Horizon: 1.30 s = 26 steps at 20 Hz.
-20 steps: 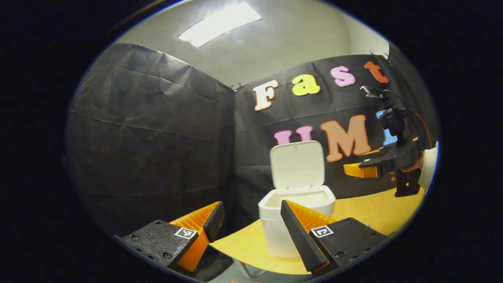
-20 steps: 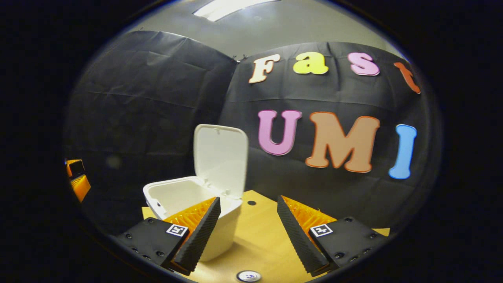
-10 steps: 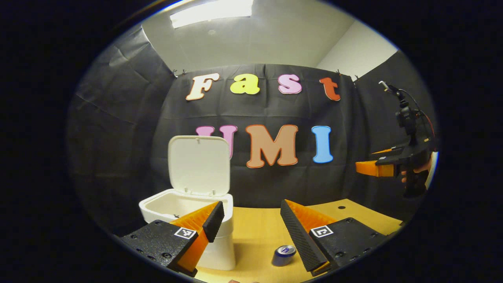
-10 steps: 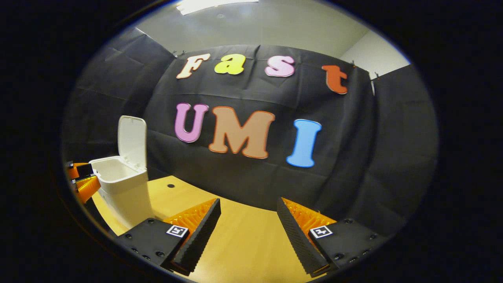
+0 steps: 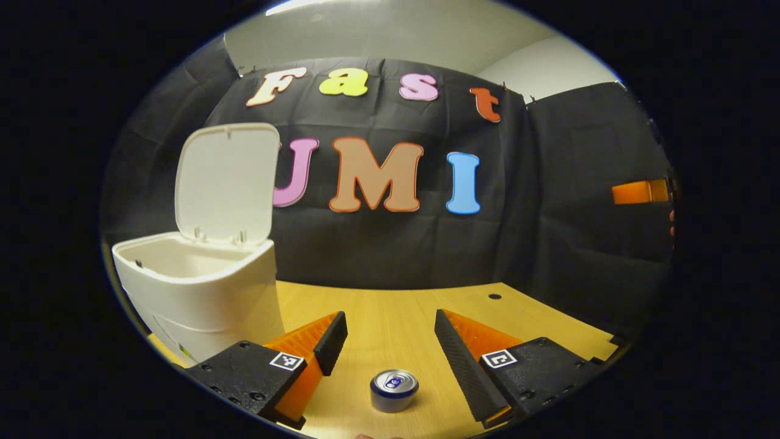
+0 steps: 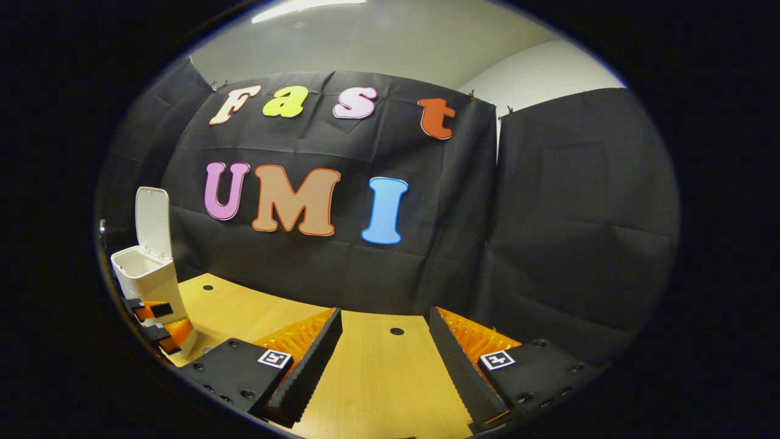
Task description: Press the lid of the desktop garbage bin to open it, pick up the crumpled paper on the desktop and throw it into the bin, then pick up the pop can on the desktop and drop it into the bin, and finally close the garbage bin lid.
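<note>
A pale wooden desktop (image 5: 390, 311) fronts the black cloth wall of the booth, under a white ceiling. In the left gripper view, the white desktop garbage bin (image 5: 201, 292) stands at the left end of the desktop with its lid (image 5: 226, 177) swung fully up and upright over the back rim, the inside of the bin too shadowed and shallowly seen to tell its contents. The left gripper (image 5: 390, 338) hangs above the desktop to the right of the bin with its fingers spread wide and nothing between them; a pop can (image 5: 394, 390) stands upright on the wood below the gap, well right of the bin and touching neither finger. Far to the right of the bin, at the edge of this view, part of the right gripper (image 5: 640, 191) is held high against the cloth. In the right gripper view, the same bin (image 6: 149, 286) sits far off at the left with its lid (image 6: 152, 222) raised, and the left gripper (image 6: 159, 323) shows just in front of the bin's base. The right gripper (image 6: 385, 350) is spread apart and empty over bare wood (image 6: 378, 378), well to the right of the bin.
</note>
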{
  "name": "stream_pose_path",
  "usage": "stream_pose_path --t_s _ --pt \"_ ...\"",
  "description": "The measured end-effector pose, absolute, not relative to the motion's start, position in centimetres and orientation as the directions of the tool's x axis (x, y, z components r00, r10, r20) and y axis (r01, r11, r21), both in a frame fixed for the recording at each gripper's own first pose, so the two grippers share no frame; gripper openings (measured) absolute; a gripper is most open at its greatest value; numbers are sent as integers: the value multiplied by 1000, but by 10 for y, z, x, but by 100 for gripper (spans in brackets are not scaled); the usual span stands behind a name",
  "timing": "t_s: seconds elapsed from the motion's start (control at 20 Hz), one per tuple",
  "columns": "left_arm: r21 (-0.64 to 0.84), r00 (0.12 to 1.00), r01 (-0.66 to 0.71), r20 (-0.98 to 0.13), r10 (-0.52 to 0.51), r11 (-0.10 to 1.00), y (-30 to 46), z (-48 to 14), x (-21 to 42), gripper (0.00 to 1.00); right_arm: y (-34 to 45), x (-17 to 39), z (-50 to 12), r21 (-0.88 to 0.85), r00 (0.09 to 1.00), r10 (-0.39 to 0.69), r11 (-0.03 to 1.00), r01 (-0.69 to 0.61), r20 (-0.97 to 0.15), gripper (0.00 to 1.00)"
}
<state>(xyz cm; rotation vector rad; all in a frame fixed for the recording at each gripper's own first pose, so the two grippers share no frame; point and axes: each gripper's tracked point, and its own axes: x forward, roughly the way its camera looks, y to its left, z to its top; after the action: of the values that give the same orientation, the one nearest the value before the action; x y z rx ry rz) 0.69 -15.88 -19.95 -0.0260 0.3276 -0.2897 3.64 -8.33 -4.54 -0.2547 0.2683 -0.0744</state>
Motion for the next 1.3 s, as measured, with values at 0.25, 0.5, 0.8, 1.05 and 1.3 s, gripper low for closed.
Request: stream_pose_path --t_s 0.25,0.5,0.8,1.05,1.3 --pt "-73 874 258 -408 -265 963 -154 -257 8 90 -89 27 -53 -263 954 -162 960 94 -253 96" --pt "-63 837 292 -466 -287 954 -166 -295 4 90 -87 25 -54 -220 951 -186 967 132 -246 96" --pt "-62 799 284 -537 -272 957 -171 -334 -1 90 -101 11 -58 -243 936 -242 953 180 -256 96" --pt "-22 771 265 -596 -225 964 -163 -364 -9 90 -103 5 -58 -256 930 -255 948 187 -265 96" --pt "-25 756 244 -621 -207 969 -158 -371 -10 80 -97 6 -57 -281 932 -253 943 177 -262 96"
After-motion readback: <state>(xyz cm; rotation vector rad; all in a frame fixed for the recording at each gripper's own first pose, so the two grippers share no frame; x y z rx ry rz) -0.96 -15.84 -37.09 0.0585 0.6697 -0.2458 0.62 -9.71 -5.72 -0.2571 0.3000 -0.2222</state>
